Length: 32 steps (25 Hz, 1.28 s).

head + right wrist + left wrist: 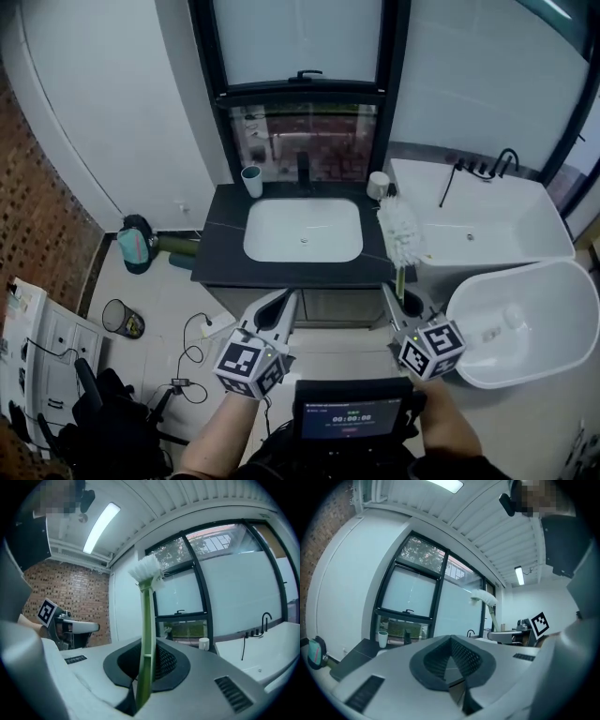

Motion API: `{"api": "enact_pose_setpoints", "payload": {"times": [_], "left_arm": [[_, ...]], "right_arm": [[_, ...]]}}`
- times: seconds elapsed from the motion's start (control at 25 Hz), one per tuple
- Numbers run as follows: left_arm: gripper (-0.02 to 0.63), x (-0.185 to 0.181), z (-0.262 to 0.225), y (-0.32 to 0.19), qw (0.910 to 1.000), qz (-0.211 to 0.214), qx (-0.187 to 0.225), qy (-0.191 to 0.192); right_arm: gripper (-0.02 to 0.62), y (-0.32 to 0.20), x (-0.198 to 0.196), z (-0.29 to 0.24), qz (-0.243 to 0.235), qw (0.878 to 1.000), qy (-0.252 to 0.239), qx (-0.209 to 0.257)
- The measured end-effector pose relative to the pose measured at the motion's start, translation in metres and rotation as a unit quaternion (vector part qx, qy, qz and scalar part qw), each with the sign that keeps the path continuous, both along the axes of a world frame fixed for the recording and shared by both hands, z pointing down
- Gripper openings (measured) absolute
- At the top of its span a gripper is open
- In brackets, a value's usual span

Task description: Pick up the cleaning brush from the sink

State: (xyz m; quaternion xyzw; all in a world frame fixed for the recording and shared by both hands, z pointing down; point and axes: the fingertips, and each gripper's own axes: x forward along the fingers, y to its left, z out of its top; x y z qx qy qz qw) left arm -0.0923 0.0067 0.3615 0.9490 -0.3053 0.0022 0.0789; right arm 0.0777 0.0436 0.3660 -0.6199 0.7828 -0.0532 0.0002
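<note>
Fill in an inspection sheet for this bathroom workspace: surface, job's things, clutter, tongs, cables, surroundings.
Surface: dark countertop around a white sink.
Job's things: cleaning brush is out of the sink, upright, white head up, green handle clamped below.
Clutter: cup and white jar either side of the tap; bin and teal bag on the floor.
Tongs: right tongs shut on the brush handle; left tongs shut, empty.
Cables: loose cables on the floor.
Surroundings: window behind the sink, bathtub to its right, brick wall at left.
</note>
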Motion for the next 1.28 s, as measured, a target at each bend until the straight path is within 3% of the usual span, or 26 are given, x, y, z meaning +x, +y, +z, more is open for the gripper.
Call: {"api": "enact_pose_setpoints", "payload": {"times": [0.52, 1.08, 1.28], "left_arm": [[0.011, -0.013, -0.002, 0.017, 1.0, 0.008, 0.0, -0.002], [0.011, -0.015, 0.009, 0.003, 0.9987, -0.038, -0.028, -0.018], [0.011, -0.014, 0.013, 0.006, 0.9987, -0.033, -0.036, -0.01]], "right_arm": [[0.0, 0.031, -0.013, -0.009, 0.016, 1.0, -0.01, 0.025], [0.0, 0.03, -0.006, -0.008, 0.018, 1.0, -0.01, 0.023], [0.0, 0.031, -0.005, -0.005, 0.016, 1.0, -0.011, 0.021]]}}
